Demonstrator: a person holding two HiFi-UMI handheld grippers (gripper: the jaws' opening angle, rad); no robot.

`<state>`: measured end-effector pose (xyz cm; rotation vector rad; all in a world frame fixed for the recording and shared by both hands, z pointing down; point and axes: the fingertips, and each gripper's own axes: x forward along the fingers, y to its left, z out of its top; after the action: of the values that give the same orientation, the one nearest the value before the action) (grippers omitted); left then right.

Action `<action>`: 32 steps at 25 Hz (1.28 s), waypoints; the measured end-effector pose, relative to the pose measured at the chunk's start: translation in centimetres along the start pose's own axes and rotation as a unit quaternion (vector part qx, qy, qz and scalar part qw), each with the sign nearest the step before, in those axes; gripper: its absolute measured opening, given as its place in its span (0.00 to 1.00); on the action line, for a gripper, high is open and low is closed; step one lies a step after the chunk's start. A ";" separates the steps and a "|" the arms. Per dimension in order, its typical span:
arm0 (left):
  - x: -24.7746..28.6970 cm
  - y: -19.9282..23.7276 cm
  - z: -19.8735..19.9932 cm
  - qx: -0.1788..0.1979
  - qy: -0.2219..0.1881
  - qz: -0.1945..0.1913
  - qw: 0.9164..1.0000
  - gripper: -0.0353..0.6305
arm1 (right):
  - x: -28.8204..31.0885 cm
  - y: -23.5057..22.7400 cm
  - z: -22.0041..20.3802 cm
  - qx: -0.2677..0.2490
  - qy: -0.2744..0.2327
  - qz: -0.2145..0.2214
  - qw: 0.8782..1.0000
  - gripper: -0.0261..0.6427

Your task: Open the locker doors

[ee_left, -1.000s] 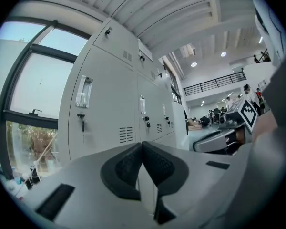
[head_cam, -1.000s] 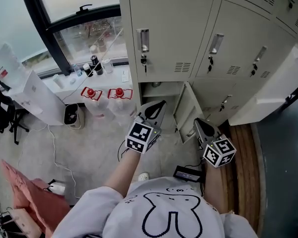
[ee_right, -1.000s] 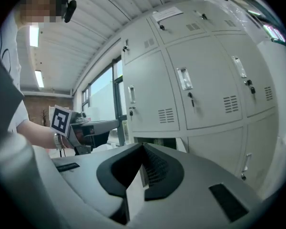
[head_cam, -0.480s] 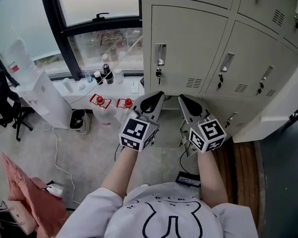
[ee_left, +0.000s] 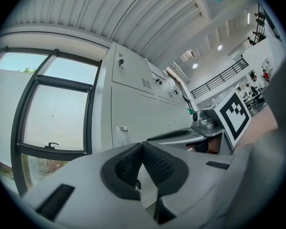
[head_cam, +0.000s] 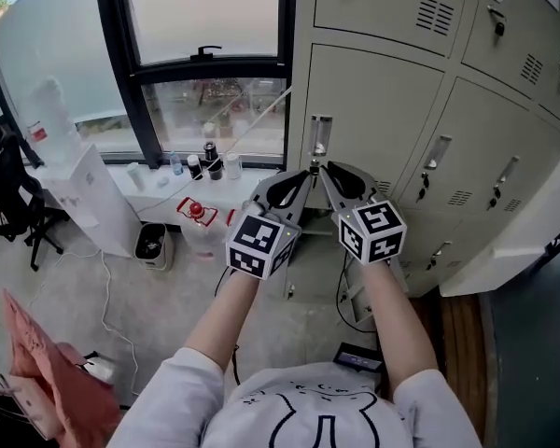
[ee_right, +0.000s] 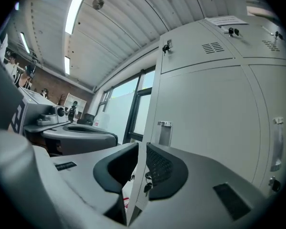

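The grey lockers (head_cam: 392, 91) fill the right of the head view. My two grippers are held side by side just below the handle (head_cam: 319, 136) of the left middle-row door, which is closed. The left gripper (head_cam: 304, 174) is shut and empty; its pads (ee_left: 155, 163) meet at the tips. The right gripper (head_cam: 324, 167) shows a narrow gap with nothing in it; its jaws have just been opening. In the right gripper view the handle (ee_right: 164, 132) stands ahead, and a key (ee_right: 147, 187) hangs in the lock below it, seen through the gap of the right gripper (ee_right: 139, 148).
A wide-open locker door (head_cam: 518, 236) juts out at the right. A window sill with bottles (head_cam: 205, 162) runs along the left wall. Below it stand red-capped water jugs (head_cam: 197, 215) and a small bin (head_cam: 152, 242). A pink bag (head_cam: 37, 362) and a black device (head_cam: 359, 356) lie on the floor.
Both grippers have risen from the low open locker to the middle-row door. The right one has swung left, next to the left one, and a gap has opened between its jaws.
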<state>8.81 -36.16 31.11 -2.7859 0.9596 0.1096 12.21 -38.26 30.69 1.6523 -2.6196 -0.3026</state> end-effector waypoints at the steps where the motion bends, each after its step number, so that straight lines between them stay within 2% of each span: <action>1: 0.2 0.5 0.1 -0.002 0.001 0.002 1.000 0.06 | 0.8 -0.2 -0.1 0.003 0.003 -0.002 1.000 0.14; 3: 0.4 1.4 0.3 -0.004 0.004 0.006 1.000 0.06 | 2.2 -0.6 -0.3 0.012 0.011 -0.006 1.000 0.16; 8: 0.7 2.6 0.6 -0.002 0.005 0.009 1.000 0.06 | 5.5 -1.8 -1.2 0.048 0.029 -0.020 0.998 0.28; 11: 0.6 3.2 0.5 -0.003 0.008 0.012 1.000 0.06 | 6.9 -2.3 -1.4 0.051 0.034 -0.030 0.998 0.31; 22: -0.3 4.6 0.1 -0.007 0.011 0.022 1.000 0.06 | 8.6 -1.6 -1.9 0.056 0.041 -0.026 0.997 0.31; 32: -0.4 4.0 -0.1 -0.011 0.014 0.022 1.000 0.06 | 8.2 -1.5 -1.9 0.062 0.049 -0.017 0.997 0.33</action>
<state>6.07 -39.06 30.64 -2.7937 1.0339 0.0895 10.22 -46.51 31.69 1.7012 -2.5879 -0.0592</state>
